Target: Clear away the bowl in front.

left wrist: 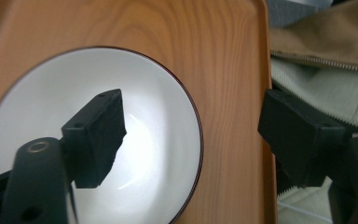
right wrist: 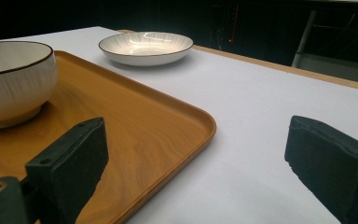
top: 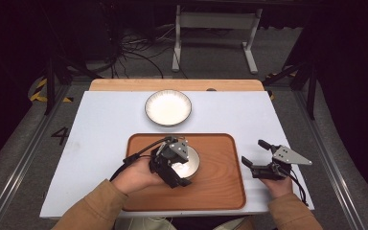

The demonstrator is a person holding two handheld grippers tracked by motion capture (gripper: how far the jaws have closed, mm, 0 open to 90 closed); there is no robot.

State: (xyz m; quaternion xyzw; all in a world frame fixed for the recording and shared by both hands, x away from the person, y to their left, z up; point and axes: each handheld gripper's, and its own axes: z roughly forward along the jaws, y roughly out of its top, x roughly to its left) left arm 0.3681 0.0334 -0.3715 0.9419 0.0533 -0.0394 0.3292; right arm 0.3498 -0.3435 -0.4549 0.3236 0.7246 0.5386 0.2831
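High view, left gripper (top: 188, 163) partly hiding bowl (top: 195, 160)

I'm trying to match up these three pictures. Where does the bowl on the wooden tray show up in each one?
High view: the bowl sits mid-tray, partly under the left claw.
Left gripper view: the bowl lies at lower left, seen from above, one jaw over its inside, the other outside its rim.
Right gripper view: the bowl stands at the left edge.
Shared landmark: the wooden tray.
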